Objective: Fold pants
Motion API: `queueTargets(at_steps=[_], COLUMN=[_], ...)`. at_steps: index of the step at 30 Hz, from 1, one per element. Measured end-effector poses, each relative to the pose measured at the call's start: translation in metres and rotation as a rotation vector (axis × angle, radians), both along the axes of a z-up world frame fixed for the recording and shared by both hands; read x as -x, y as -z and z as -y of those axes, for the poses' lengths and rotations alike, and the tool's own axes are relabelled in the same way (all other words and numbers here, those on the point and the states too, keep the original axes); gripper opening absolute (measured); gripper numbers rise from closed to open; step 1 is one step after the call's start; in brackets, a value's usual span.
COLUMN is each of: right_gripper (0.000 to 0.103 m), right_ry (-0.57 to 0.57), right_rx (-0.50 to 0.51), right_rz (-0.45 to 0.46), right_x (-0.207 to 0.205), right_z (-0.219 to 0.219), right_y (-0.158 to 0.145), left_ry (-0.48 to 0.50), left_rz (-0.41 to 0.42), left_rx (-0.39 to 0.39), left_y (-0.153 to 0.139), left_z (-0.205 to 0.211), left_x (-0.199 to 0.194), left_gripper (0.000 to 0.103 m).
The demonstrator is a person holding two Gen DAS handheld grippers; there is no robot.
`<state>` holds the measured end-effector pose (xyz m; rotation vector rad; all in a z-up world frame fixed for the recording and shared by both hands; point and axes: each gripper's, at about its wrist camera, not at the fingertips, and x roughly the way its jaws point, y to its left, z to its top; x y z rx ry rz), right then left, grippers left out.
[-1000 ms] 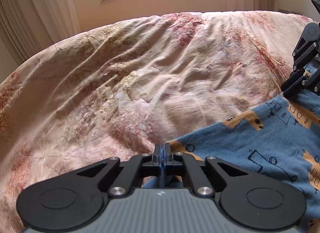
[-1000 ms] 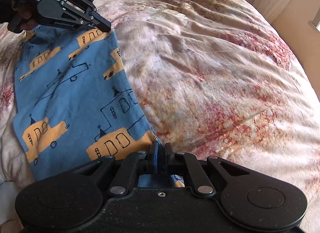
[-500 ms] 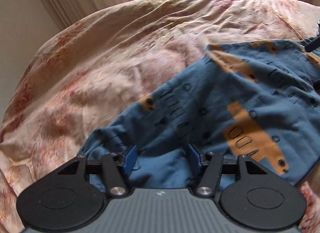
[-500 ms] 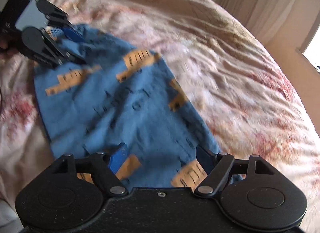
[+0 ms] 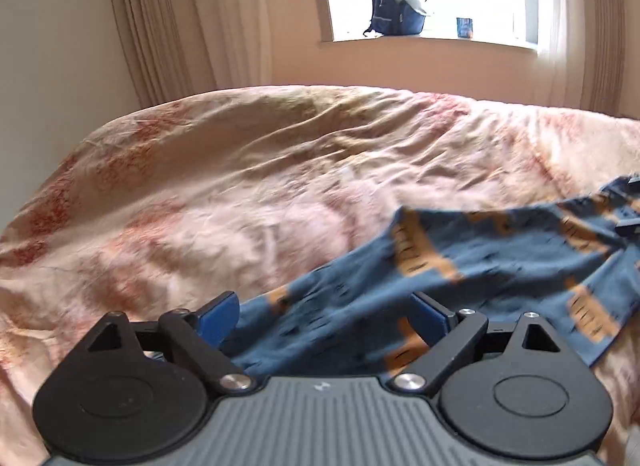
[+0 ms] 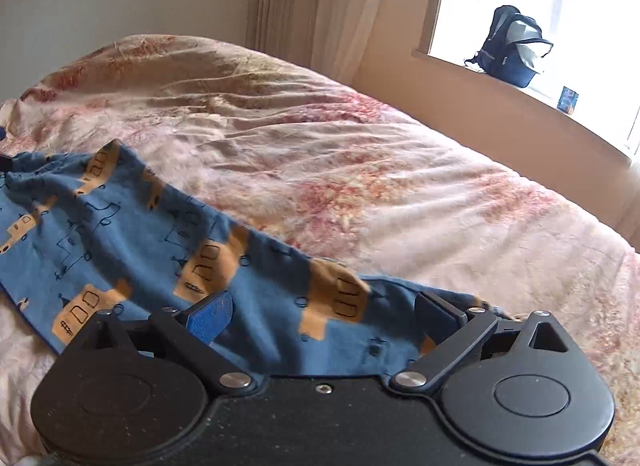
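Room: bedroom; bed (image 5: 248,185) under a crumpled floral cover fills the middle of both views; curtains and a lit window behind.
Pants: blue pants (image 6: 132,242) with orange vehicle print lie on the cover, lower right of the left wrist view, lower left of the right wrist view.
Left gripper (image 5: 326,316): jaws have just been opening and stand wide; cloth lies between them, pads not pressing. Nothing held.
Right gripper (image 6: 324,314): same condition, jaws just opened wide over the cloth edge. Nothing held.
Step, judged: release after a fold.
Advice: lift both grippers clear without snagging cloth; check edges align; smooth the visible ridges before regripping.
Containers: backpack (image 5: 398,3) on the sill, upper frame, flap open; contents cannot be told.
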<state>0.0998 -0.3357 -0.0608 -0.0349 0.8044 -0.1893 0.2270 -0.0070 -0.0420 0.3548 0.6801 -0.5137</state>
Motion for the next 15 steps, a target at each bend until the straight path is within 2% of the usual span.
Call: queueTargets(at_steps=[2, 4, 5, 7, 9, 12, 15], right_gripper=[0.098, 0.098, 0.100, 0.102, 0.102, 0.102, 0.102], right_ry=[0.000, 0.082, 0.132, 0.202, 0.264, 0.299, 0.224], right_rx=[0.060, 0.100, 0.093, 0.116, 0.208, 0.152, 0.145], right_rz=[-0.058, -0.073, -0.069, -0.046, -0.040, 0.031, 0.062], right_x=[-0.011, -0.002, 0.008, 0.037, 0.061, 0.093, 0.091], right_z=[-0.007, 0.007, 0.021, 0.049, 0.069, 0.101, 0.123], right_y=[0.011, 0.020, 0.022, 0.023, 0.025, 0.011, -0.016], left_ry=[0.004, -0.023, -0.012, -0.016, -0.036, -0.095, -0.055], left_rz=[-0.037, -0.083, -0.076, -0.019, -0.029, -0.030, 0.030], left_rx=[-0.014, -0.116, -0.150, -0.165, -0.185, -0.212, -0.200], left_y=[0.022, 0.052, 0.065, 0.069, 0.064, 0.040, 0.013], left_z=[0.037, 0.063, 0.065, 0.053, 0.039, 0.024, 0.043], left_x=[-0.008, -0.016, -0.017, -0.013, -0.014, -0.020, -0.021], left_gripper=[0.094, 0.093, 0.096, 0.103, 0.103, 0.103, 0.103])
